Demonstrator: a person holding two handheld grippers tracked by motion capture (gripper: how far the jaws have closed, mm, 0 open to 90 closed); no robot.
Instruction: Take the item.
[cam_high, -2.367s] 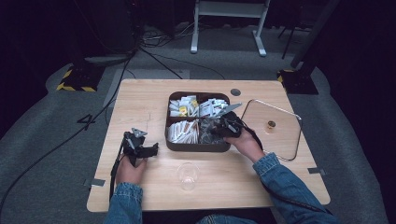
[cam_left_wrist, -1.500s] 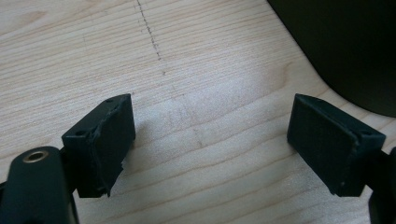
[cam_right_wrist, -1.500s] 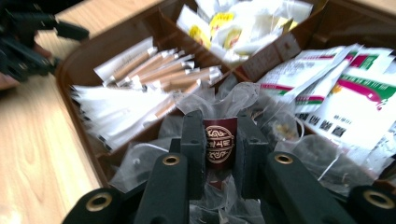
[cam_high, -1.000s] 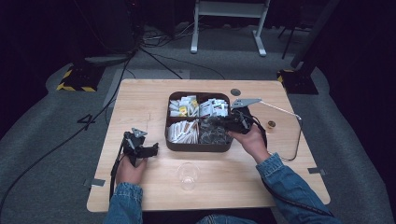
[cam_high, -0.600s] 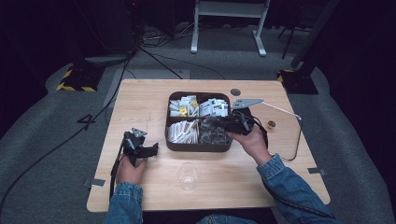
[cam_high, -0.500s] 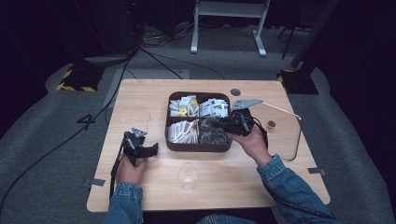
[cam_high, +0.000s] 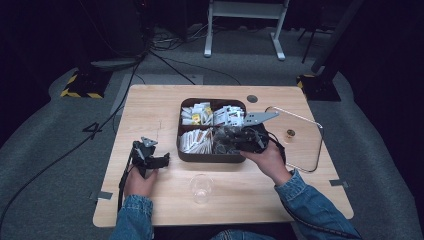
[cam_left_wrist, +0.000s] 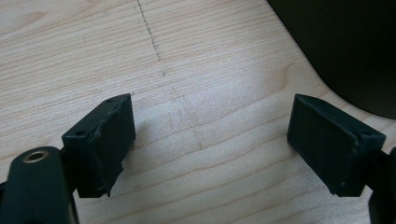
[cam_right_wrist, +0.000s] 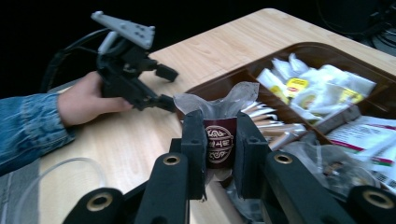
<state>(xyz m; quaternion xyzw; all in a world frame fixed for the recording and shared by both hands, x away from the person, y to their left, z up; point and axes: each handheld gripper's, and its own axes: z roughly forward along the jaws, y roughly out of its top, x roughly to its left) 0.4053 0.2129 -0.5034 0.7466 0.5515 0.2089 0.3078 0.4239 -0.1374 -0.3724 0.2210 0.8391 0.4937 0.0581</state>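
1 high overview of table (cam_high: 150, 107), 2 close jaw-level views

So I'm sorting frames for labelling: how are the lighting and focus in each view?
High view: table lit, surroundings nearly black, picture soft. Left gripper view: wood grain sharp, the jaws' soft shadows fall on it, the tray is a dark featureless mass. Right gripper view: the packet is readable, background black, the glass rim blurred.

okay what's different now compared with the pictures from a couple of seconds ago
The right gripper, shut on a small clear packet with a dark red label, has lifted from the near right compartment of the brown tray and swung left over it, its grey plate now tipped up. The left gripper stayed open on the table; the glass and clear lid haven't moved.
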